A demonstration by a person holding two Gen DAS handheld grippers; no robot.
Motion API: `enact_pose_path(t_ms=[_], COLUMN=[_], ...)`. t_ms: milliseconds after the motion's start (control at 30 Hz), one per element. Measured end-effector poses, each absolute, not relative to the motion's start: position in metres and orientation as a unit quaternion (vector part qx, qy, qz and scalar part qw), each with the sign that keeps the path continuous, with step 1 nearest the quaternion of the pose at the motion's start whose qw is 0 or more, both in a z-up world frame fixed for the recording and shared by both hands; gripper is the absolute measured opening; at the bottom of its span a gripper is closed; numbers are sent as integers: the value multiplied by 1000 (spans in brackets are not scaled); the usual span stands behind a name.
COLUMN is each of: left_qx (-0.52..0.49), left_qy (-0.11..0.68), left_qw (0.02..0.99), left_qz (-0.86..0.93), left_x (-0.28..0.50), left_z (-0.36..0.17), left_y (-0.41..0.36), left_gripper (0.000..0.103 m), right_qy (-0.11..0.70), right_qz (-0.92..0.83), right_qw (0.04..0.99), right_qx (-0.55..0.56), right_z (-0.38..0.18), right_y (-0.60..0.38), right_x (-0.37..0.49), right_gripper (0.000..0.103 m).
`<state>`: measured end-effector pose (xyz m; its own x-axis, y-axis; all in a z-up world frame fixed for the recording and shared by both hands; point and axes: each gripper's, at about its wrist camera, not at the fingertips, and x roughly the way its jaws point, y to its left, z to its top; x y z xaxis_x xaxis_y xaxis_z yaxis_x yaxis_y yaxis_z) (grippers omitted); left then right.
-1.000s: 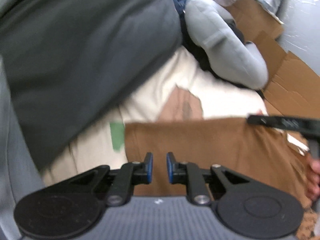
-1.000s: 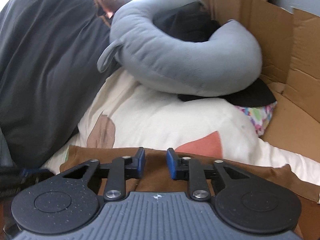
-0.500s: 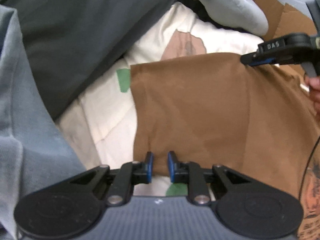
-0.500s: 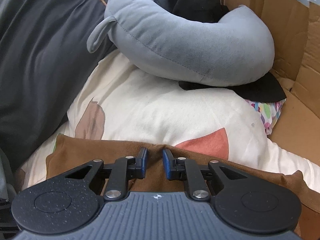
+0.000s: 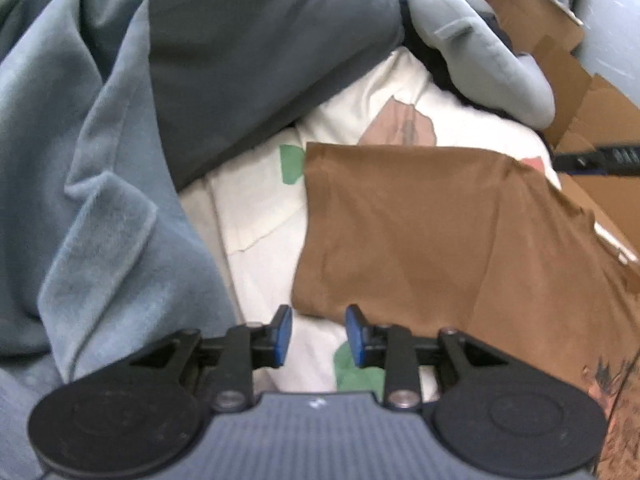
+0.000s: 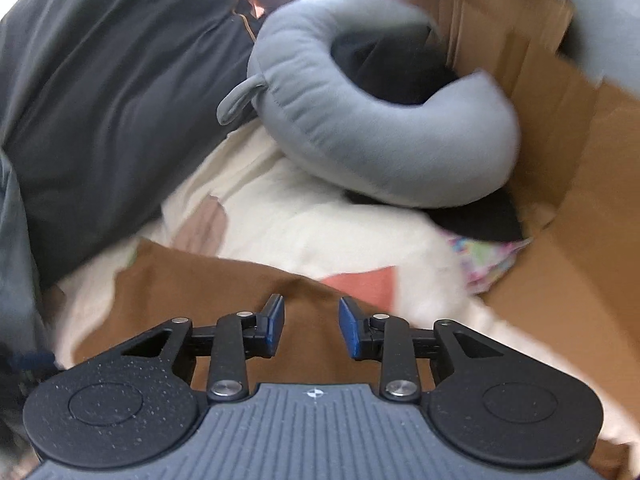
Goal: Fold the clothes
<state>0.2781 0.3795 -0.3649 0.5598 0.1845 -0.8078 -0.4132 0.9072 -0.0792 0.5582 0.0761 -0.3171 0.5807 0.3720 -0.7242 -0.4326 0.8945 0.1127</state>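
both grippers have let go: half a second back their pads were nearly together at the brown shirt's [image 5: 420, 232] edges, and now each stands parted with nothing between. the left gripper [image 5: 318, 334] hangs over the shirt's near left corner, one pad over the quilt [image 5: 256, 216], the other at the cloth's hem. the right gripper [image 6: 311, 326] sits above the shirt's far edge, fingers spread and empty. that reads, as a judgement, like a fold just laid down and released, though whether more folds are due the views do not settle.

the shirt lies flat on the pale quilt as a tidy block with a straight left side and a straight far edge. a faint vertical crease runs through its right half and a seam line runs down near the left side. its right part slopes off toward the cardboard [image 5: 600, 100] and is partly hidden. in the right wrist view it shows blurred, with a small ridge under the fingers.

around it: a grey blanket [image 5: 92, 184] bunched at left, a dark cover [image 5: 260, 48] behind, a grey neck pillow [image 6: 360, 128] beyond the quilt, and a tattooed forearm [image 5: 616, 412] at the lower right.
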Motion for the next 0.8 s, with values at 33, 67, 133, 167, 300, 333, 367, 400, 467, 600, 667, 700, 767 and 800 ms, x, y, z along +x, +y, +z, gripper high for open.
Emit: enact_pose_path(t_ms=[33, 67, 133, 167, 300, 333, 367, 400, 467, 600, 667, 700, 767, 800], left_qx=[-135, -139, -132, -124, -108, -103, -99, -98, -108, -132, -116, -108, -93, -84], left_qy=[436, 435, 431, 430, 438, 439, 440, 442, 442, 432, 430, 429, 424, 421], left_qw=[873, 873, 873, 874, 869, 868, 868, 867, 866, 868, 871, 872, 874, 875], left_qz=[172, 173, 184, 191, 205, 206, 207, 208, 207, 205, 205, 208, 216, 223], left_x=[280, 282, 287, 289, 297, 299, 302, 304, 306, 305, 304, 304, 303, 303], left_z=[-367, -370, -375, -377, -388, -389, -390, -391, -392, -393, -391, -389, -383, -379], left_y=[379, 378, 375, 374, 370, 369, 368, 368, 369, 372, 368, 367, 366, 366], left_gripper=[32, 32, 31, 31, 31, 33, 34, 34, 34, 30, 19, 15, 10, 9], right_qy=[397, 396, 396, 397, 409, 416, 422, 429, 442, 479, 493, 499, 512, 519], right_qz=[225, 224, 224, 224, 213, 202, 191, 180, 158, 109, 99, 94, 84, 79], right_qw=[889, 889, 887, 885, 877, 876, 875, 873, 869, 856, 852, 849, 845, 842], right_qx=[-46, -55, -77, -90, -131, -136, -141, -146, -155, -161, -149, -143, -130, -124], right_z=[-314, -311, -305, -302, -290, -288, -286, -284, -281, -281, -286, -289, -294, -297], right_y=[70, 64, 45, 35, -14, -28, -43, -58, -88, -140, -153, -159, -171, -177], right_x=[553, 546, 530, 522, 486, 476, 465, 455, 433, 379, 360, 351, 332, 323], right_gripper=[37, 37, 37, 37, 37, 37, 37, 37, 37, 37, 37, 37, 37, 37])
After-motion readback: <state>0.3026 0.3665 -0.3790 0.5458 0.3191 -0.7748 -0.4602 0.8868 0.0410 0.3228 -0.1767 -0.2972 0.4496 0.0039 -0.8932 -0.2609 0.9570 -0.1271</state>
